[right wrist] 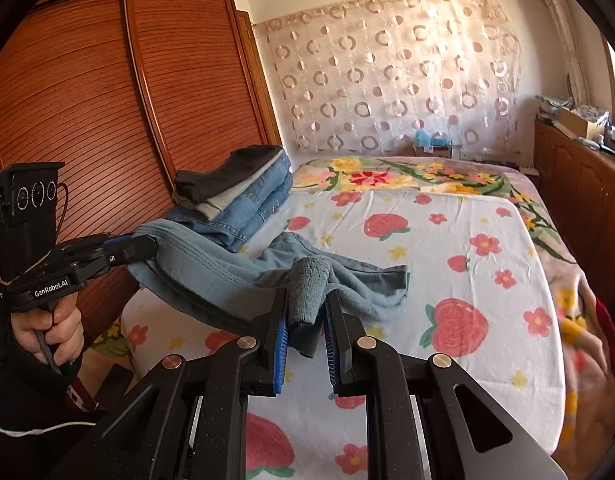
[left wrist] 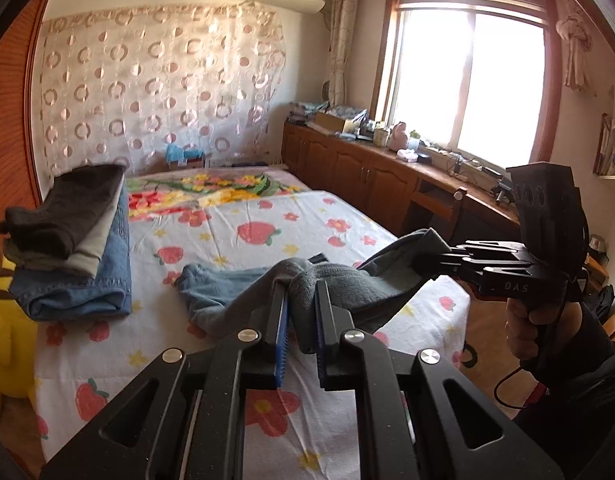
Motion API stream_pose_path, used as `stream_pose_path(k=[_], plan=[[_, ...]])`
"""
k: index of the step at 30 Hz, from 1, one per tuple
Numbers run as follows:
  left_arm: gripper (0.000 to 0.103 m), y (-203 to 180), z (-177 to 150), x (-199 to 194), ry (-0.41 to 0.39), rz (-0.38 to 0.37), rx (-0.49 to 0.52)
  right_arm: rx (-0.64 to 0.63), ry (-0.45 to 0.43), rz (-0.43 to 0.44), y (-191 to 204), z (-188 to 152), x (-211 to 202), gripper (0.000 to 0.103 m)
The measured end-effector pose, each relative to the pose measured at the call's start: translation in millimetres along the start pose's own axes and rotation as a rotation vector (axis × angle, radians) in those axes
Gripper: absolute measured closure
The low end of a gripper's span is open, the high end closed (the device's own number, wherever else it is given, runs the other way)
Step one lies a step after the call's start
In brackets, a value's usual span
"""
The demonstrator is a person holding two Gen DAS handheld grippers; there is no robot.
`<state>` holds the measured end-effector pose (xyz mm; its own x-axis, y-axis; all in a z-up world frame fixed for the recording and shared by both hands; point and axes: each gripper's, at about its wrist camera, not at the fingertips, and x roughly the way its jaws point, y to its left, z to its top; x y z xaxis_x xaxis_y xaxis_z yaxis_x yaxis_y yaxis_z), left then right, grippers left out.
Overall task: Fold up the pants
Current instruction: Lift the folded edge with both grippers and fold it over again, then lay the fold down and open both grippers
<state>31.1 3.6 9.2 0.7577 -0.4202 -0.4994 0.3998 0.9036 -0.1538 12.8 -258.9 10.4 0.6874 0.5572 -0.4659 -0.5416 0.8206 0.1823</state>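
Left gripper (left wrist: 301, 300) clamped on a bunched fold of the pants (left wrist: 235, 292), pads narrow. Right gripper (right wrist: 305, 312) likewise pinches another fold. Pants (right wrist: 211, 272) hang between both, far end trailing on the strawberry sheet (right wrist: 447, 240) at 12 o'clock. Folded stack (left wrist: 71, 248) at 10 o'clock, window (left wrist: 467, 84) at 1 o'clock.
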Motion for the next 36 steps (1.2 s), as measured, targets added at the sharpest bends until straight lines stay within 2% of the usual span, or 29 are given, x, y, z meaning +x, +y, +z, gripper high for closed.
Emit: stream_pose_path(k=[5,12,21,26,29,32,36], plan=[[0.09,20,-3,30,0.049,0.034,-0.027,0.014,0.049,-0.018,-12,7,39,0.086],[0.09,37,7,60,0.057,0.077,-0.038,0.033,0.077,-0.055,-23,28,97,0.086],[0.09,50,4,87,0.107,0.11,-0.057,0.026,0.11,-0.096,-21,36,129,0.086],[0.08,52,-3,92,0.12,0.122,-0.076,0.025,0.138,-0.108,-20,35,141,0.086],[0.071,52,-6,89,0.115,0.145,-0.063,0.028,0.147,-0.112,-22,35,143,0.086],[0.058,53,-8,88,0.116,0.153,-0.054,0.026,0.149,-0.116,-26,34,146,0.086],[0.058,55,-15,88,0.141,0.15,-0.043,0.012,0.15,-0.122,-23,35,145,0.086]])
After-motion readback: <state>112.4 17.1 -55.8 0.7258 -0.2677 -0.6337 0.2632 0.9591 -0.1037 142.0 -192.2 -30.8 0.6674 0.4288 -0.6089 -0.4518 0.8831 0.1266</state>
